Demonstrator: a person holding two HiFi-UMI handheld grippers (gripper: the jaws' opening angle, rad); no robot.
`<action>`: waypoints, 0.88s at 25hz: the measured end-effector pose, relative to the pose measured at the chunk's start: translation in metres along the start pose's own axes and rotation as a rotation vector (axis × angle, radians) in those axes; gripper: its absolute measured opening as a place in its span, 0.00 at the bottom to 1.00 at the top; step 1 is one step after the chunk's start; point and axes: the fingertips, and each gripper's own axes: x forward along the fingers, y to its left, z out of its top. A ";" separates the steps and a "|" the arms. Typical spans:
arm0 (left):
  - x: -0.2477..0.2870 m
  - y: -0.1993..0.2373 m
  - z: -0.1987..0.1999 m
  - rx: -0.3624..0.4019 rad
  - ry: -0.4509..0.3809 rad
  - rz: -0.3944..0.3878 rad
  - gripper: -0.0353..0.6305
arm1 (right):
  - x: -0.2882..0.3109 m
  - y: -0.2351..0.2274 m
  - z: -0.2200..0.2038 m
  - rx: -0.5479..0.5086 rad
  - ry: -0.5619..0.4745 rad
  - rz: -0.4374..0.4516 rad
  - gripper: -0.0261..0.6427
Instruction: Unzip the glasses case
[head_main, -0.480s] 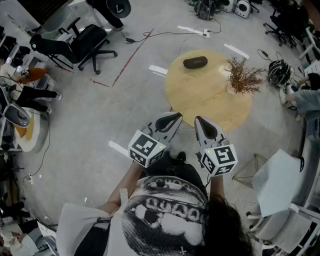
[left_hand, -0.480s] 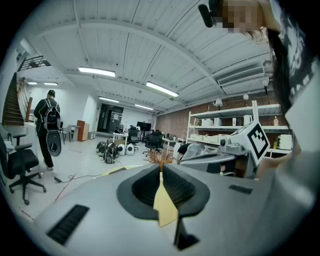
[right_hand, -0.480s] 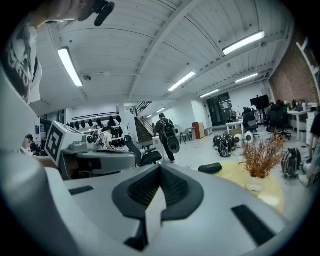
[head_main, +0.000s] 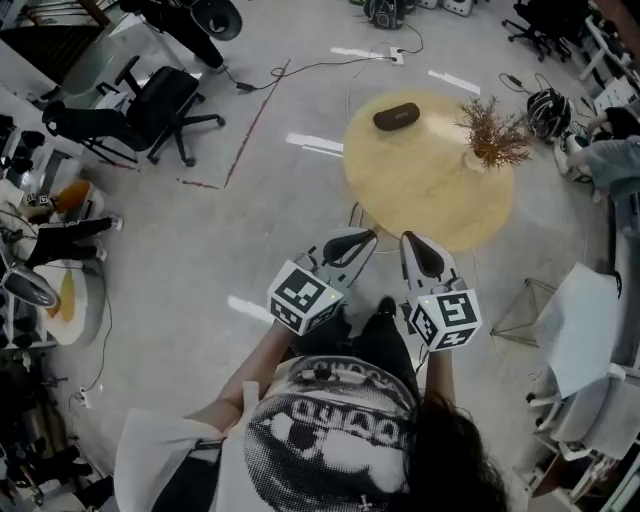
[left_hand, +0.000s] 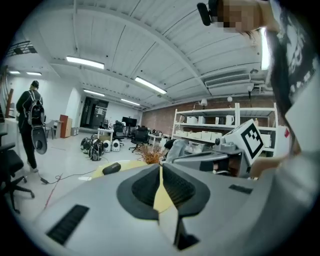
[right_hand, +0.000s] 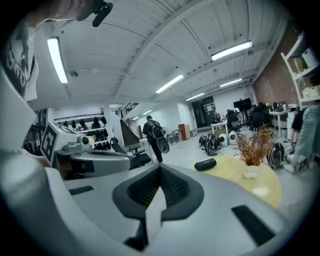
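A round wooden table (head_main: 420, 195) stands ahead. The left gripper (head_main: 362, 238) and right gripper (head_main: 408, 240) hover at its near edge, jaws together and empty. A dried plant (head_main: 493, 138) stands at the table's right. The dark glasses case (head_main: 397, 116) lies at its far edge, well apart from both grippers.

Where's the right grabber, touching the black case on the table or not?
Apart. In the head view the right gripper is by the table edge nearest the person; the glasses case lies far across bare tabletop.

I see a matt dark glasses case (head_main: 397, 117), a smooth pale wood tabletop (head_main: 420, 190) and a grey floor (head_main: 250, 230) with a glossy sheen.
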 end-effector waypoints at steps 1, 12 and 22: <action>-0.004 0.003 -0.003 0.012 0.012 -0.011 0.09 | 0.001 0.006 -0.001 0.010 -0.015 -0.014 0.04; -0.032 0.035 -0.013 0.063 0.030 -0.067 0.09 | 0.016 0.035 -0.012 0.049 -0.038 -0.116 0.04; -0.021 0.077 -0.008 0.022 0.016 -0.020 0.09 | 0.043 0.015 -0.003 0.047 -0.009 -0.121 0.04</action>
